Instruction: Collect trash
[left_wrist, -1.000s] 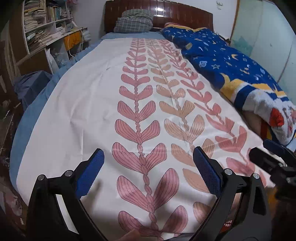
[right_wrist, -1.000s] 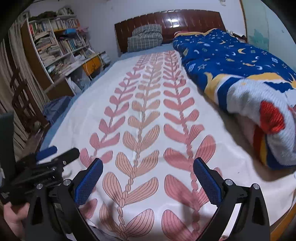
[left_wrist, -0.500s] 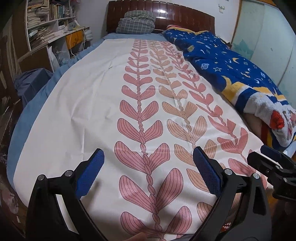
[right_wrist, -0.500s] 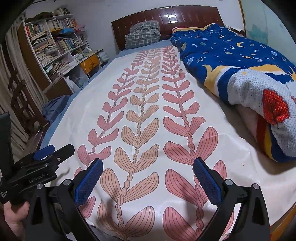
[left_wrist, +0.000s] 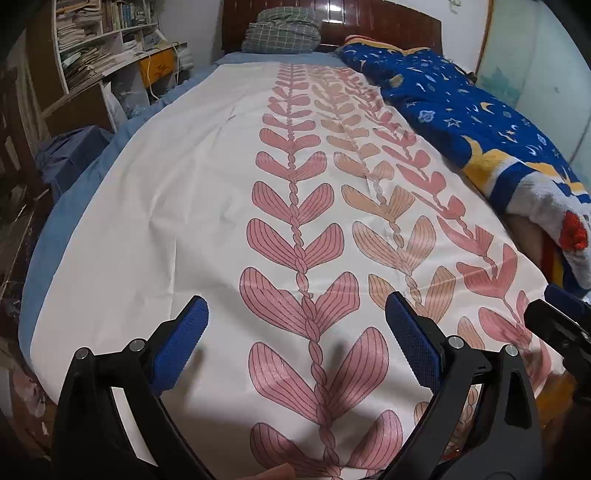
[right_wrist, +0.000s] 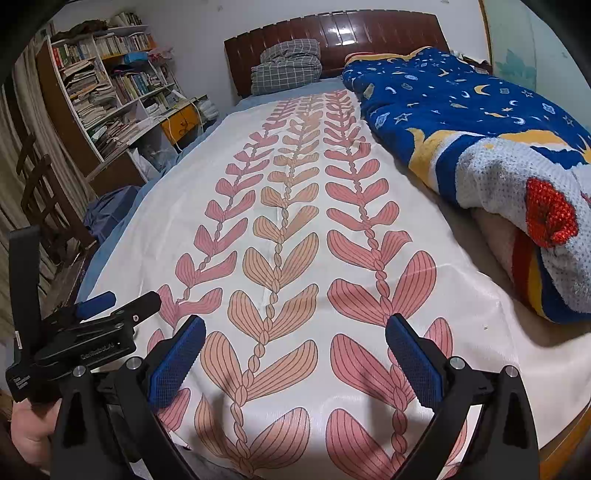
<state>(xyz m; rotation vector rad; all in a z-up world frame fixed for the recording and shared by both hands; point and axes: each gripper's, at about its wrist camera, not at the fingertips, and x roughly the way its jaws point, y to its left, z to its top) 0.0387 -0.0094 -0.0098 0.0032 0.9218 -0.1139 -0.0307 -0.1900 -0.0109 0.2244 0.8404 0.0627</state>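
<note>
My left gripper (left_wrist: 295, 314) is open and empty above the foot of a bed covered by a white sheet with pink leaf stripes (left_wrist: 184, 206). My right gripper (right_wrist: 295, 332) is open and empty over the same sheet (right_wrist: 461, 302). Each gripper shows in the other's view: the right one at the right edge (left_wrist: 561, 325), the left one at the lower left (right_wrist: 99, 317). I see no trash on the sheet, apart from a tiny speck (right_wrist: 485, 327) near the right side.
A blue star-patterned blanket (right_wrist: 480, 125) lies rolled along the bed's right side. A checked pillow (right_wrist: 284, 66) rests against the wooden headboard (right_wrist: 369, 33). Bookshelves (right_wrist: 99, 96) and a chair (right_wrist: 40, 192) stand left of the bed.
Both grippers have moved slightly forward and lower over the foot of the bed. Both stay open and empty.
</note>
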